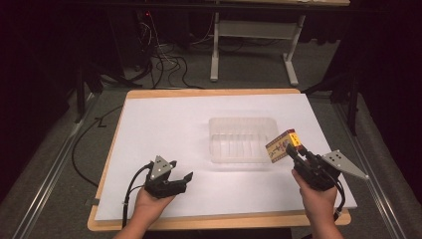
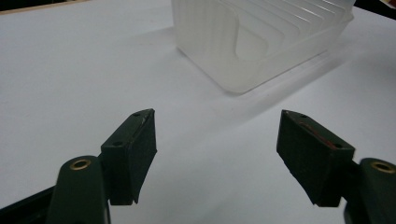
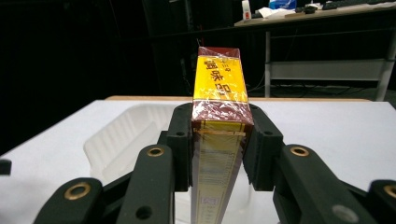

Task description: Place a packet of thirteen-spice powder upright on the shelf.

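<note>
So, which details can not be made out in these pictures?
- Small print on the yellow and red carton box, right gripper view: too small and blurred; its lower end is cut off by the bottom edge.
- Far rim of the clear ribbed plastic tray, left gripper view: cut off by the top edge.
- Items on the background desk, right gripper view: too small.
</note>
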{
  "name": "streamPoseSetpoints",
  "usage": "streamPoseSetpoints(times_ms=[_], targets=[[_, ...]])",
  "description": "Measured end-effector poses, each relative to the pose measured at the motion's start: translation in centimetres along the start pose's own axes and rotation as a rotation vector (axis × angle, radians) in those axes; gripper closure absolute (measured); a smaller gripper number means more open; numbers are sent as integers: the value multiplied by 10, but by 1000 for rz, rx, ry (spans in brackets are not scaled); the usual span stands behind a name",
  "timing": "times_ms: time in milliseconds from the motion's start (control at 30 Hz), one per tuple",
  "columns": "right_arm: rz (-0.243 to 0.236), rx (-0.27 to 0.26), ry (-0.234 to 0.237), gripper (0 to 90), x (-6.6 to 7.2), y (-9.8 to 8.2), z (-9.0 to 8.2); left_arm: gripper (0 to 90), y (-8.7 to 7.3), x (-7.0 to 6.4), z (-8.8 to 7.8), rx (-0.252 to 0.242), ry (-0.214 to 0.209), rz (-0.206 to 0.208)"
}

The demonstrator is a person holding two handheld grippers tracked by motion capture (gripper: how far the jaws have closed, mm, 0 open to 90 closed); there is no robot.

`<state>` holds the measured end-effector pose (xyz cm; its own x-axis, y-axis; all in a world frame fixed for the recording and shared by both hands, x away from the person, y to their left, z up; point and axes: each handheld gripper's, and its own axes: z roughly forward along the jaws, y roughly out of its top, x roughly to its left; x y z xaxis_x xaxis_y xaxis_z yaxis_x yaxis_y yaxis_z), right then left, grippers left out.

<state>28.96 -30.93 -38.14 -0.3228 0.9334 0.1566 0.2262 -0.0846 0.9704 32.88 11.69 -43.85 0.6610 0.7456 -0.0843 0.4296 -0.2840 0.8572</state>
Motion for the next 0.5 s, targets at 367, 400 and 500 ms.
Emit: streamPoseSetpoints(times_ms=[367, 400, 500], targets=[[1, -17, -56, 686, 0, 9, 31, 275, 4, 12, -11, -51, 42, -13], [5, -16, -62, 686, -1, 9, 34, 275, 4, 14, -13, -53, 45, -20], [3, -5, -84, 686, -3, 9, 43, 276, 4, 18, -16, -60, 53, -33]])
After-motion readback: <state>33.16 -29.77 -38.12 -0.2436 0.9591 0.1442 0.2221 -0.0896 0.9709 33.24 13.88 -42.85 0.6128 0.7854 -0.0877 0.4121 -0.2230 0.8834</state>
